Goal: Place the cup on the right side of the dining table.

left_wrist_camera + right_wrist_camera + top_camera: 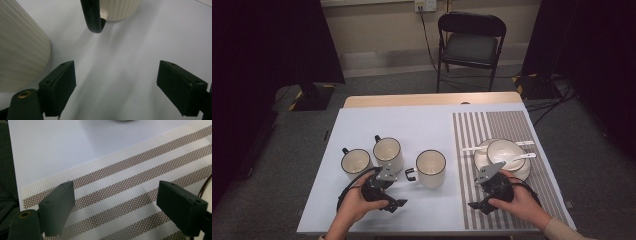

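Mugs (387, 154), bowl (505, 151), unlabelled, unbranded

Black tongs (396, 204) – beige sleeve (562, 231)

Table (362, 101): wooden top, covered by a pale sheet (412, 125). Left of centre stand three cream mugs (388, 154) with dark rims and handles. Right of centre lies a striped mat (502, 125), bearing stacked white bowls (504, 152) and spoons (526, 156).
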A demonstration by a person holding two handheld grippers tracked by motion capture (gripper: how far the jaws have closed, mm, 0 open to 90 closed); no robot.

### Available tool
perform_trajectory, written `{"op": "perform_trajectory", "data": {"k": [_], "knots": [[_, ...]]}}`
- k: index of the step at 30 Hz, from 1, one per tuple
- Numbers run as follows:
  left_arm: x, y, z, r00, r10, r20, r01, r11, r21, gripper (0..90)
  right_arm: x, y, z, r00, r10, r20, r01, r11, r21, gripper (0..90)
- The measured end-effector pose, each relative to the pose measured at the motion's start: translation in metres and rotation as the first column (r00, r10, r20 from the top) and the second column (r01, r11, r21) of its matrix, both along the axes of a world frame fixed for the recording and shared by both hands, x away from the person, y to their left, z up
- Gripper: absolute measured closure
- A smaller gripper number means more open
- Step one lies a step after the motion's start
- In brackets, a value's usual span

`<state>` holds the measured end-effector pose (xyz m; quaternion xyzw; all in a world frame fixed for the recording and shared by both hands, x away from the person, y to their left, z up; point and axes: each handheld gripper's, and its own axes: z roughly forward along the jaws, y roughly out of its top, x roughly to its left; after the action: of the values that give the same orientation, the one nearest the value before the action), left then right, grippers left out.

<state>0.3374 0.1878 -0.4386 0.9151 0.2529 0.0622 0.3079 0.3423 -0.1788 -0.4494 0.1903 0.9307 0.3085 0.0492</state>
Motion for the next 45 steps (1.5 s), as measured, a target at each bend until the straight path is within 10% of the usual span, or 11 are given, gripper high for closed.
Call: {"op": "perform_trajectory", "data": {"k": [45], "knots": [[0.023,-0.02,0.011,0.9996,-0.027,0.009,0.026,0.999,0.036,15.3,0.032,0.025,0.039,0.9988,0.016,0.047,-0.015,0.9991,-0.04,14.3]]}}
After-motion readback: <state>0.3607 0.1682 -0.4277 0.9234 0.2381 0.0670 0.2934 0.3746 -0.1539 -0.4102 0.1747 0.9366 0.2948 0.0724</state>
